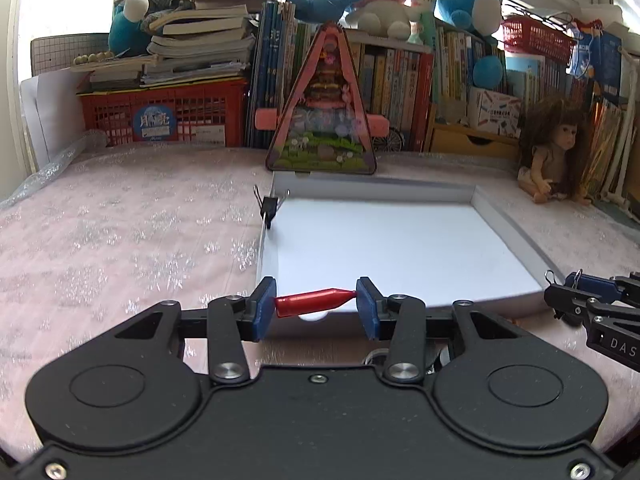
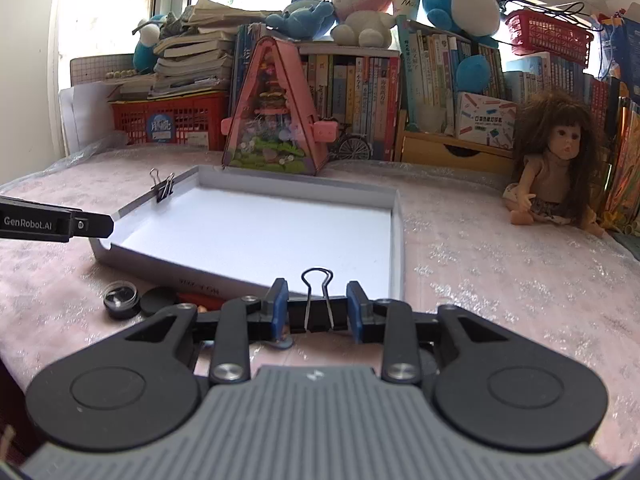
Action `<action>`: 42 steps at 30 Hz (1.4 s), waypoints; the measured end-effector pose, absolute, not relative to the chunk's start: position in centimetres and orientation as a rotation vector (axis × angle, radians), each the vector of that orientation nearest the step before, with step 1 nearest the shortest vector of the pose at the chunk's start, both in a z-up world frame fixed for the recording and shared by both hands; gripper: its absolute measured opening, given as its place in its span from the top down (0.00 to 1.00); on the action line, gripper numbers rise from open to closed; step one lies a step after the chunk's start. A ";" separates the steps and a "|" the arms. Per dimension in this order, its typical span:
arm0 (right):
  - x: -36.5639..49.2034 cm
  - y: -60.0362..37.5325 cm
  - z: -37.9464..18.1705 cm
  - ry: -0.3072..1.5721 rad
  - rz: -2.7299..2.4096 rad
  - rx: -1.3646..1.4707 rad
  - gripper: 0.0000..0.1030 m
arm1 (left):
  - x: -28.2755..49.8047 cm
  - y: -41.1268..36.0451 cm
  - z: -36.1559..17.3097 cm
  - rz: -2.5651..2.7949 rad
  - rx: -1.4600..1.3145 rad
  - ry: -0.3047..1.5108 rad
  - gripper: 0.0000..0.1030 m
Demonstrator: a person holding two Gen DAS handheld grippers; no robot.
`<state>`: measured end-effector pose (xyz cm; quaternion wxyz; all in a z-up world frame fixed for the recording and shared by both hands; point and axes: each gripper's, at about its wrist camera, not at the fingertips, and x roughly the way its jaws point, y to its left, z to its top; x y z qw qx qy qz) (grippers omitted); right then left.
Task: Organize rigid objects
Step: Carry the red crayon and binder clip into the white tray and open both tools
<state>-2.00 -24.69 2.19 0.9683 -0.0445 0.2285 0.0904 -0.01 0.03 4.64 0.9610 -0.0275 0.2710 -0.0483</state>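
The left gripper (image 1: 316,304) we see clamping a red tapered piece (image 1: 316,302) lengthwise (over the white tray's (image 1: 400,248) near edge). In our right view, the right gripper (image 2: 318,306) grips a black binder clip (image 2: 318,312) before that tray.

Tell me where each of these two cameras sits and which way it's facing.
Left wrist: rides the left tool, facing the white tray and bookshelf; its pads pinch a red pen-like piece; the right tool shows at the right edge.
Right wrist: rides the right tool, gripping a binder clip; the left tool's tip shows at the left.
Shared: tray, clipped-on binder clip, doll.
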 end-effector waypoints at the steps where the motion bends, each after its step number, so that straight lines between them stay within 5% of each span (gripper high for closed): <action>1: -1.8 -24.8 2.4 0.459 0.180 -0.084 0.64 | 0.3 0.2 4.9 -0.098 -0.061 0.545 0.60; 20: 7.9 -26.9 3.1 0.694 0.148 0.182 0.64 | 11.0 -1.1 4.5 -0.180 -0.109 0.750 0.60; 42: 10.8 -25.6 1.9 0.833 0.149 0.158 0.63 | 13.1 -2.5 2.1 -0.171 -0.049 0.851 0.60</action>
